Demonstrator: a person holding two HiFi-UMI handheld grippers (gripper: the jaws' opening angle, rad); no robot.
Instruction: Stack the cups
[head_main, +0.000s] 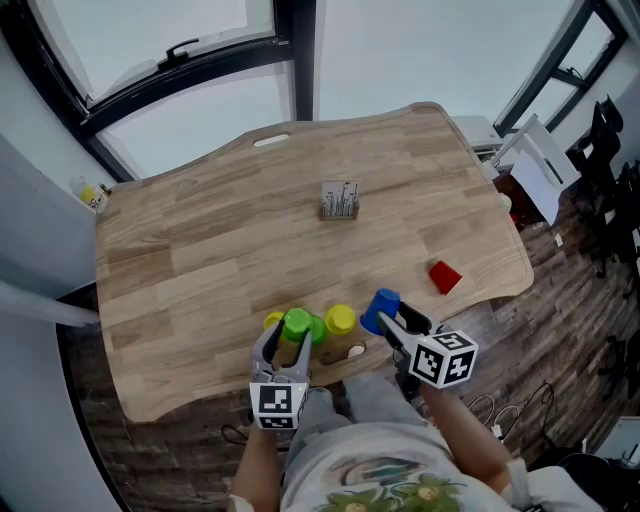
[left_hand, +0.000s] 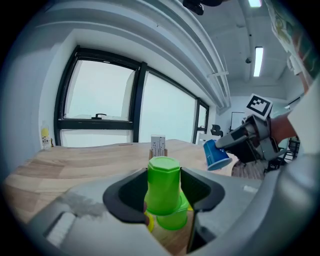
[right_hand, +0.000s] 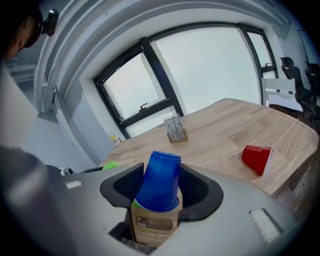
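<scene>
Cups crowd the near edge of the worktop (head_main: 200, 250). The left hand-held gripper (left_hand: 164, 192) squeezes a green cup (head_main: 297, 322), bottom up, right over a second green cup (left_hand: 176, 219). The right hand-held gripper (right_hand: 159, 187) squeezes a blue cup (head_main: 380, 308), bottom up too, just to the right. A yellow cup (head_main: 340, 318) stands between them. A red cup (head_main: 444, 276) lies on its side, further right.

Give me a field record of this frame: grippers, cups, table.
left hand-held gripper: shut on green cup, which is upside down
right hand-held gripper: shut on blue cup, which is upside down
second green cup: just below the held one
yellow cup: near the front edge, between the grippers
red cup: on its side, apart at right
small rack: mid-table
table: wooden
</scene>
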